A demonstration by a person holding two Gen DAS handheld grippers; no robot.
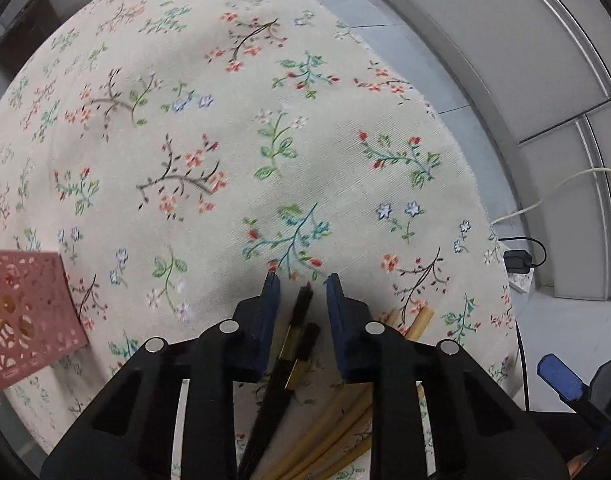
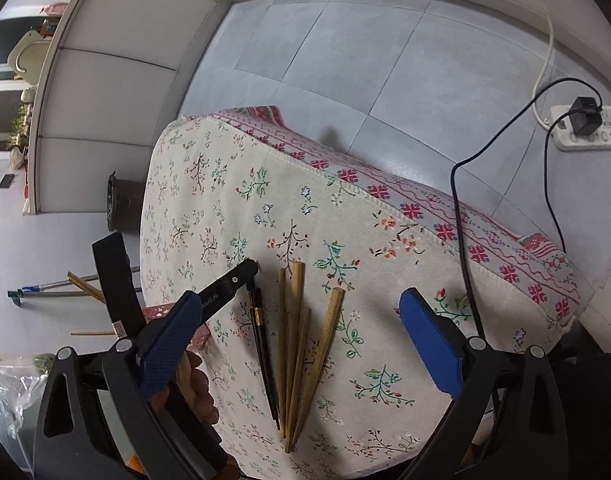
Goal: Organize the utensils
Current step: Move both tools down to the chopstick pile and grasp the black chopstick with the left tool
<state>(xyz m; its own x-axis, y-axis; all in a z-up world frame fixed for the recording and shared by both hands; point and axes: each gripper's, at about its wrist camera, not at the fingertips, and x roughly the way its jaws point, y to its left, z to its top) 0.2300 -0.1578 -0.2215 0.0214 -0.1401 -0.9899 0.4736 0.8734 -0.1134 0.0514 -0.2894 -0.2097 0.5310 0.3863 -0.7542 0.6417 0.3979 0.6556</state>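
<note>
Floral tablecloth over grey floor tiles, pink cut-out basket at its left edge with pale pieces inside, left gripper pointing down, black chopsticks between its narrowed pads, contact unclear, wooden chopsticks beside them, right gripper gaping wide above, holding nothing.

Both fisheye views are evenly and softly lit by diffuse daylight-like light, with no hard glare, and straight wall and floor lines bow strongly toward the dark rounded corners. On the floral cloth covering the counter, only faint, soft-edged shadows show: a grey patch just ahead of the left hand-held gripper and thin shadows beside the wooden chopsticks. The cloth's pattern is fairly sharp near its middle and smears toward its far edge, while the gripper bodies close to each lens look slightly soft.
</note>
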